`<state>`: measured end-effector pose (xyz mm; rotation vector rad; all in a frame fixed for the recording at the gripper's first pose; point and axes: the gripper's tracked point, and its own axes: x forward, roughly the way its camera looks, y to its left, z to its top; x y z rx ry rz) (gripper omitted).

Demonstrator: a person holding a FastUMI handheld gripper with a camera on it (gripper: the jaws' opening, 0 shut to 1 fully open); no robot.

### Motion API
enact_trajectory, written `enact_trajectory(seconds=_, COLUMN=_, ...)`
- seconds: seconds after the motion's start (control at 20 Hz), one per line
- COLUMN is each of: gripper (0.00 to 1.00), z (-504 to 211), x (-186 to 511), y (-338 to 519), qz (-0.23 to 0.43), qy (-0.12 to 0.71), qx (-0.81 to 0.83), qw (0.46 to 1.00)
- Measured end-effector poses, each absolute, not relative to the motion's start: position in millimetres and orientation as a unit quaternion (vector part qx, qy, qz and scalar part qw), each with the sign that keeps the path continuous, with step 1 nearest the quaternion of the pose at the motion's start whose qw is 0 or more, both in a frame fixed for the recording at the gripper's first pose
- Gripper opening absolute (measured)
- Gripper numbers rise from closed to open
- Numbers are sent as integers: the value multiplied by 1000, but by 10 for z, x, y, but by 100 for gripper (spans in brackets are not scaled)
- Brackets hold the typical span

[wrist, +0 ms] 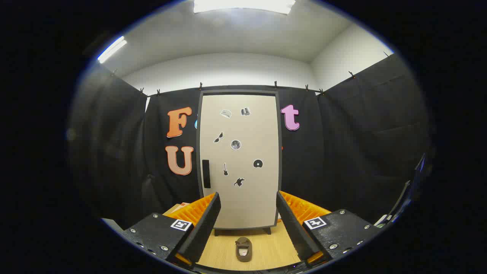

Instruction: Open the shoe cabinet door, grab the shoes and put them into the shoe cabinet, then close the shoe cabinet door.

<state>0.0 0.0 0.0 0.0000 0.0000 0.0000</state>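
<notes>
- The gripper [247,224] is spread wide with nothing between its fingers; it holds off from everything, so any slip from here would come from how it goes in, not from what it carries.
- Just ahead, between the two fingers, a small dark shoe [243,249] lies on the wooden table [266,255], its opening facing up; it sits right in the line toward the cabinet; I reckon a low, straight reach for the door could nudge it or push it up against the cabinet's foot, and then the door's swing might catch it.
- Beyond the shoe stands the cabinet [239,160], its pale door shut and dotted with little stickers; the job looks to be at its very start, door first.
- The dark handle [206,173] is a slim upright bar near the door's left edge; it is narrow, so a slightly off approach could close the fingers on flat door instead, or clip just one side and slide off.
- The cabinet rests on short feet and looks light; a hard tug might drag or tip the whole thing rather than open it; I cannot tell how stiff the door is.
</notes>
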Motion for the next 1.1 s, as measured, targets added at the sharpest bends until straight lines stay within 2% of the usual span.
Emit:
enact_trajectory(seconds=0.5, gripper=92, z=5, x=115, y=61, qz=12, qy=-9, qx=9, qw=1000)
enact_trajectory(seconds=1.1, gripper=90, z=-133, x=530, y=607, qz=55, qy=3, qx=4, qw=998)
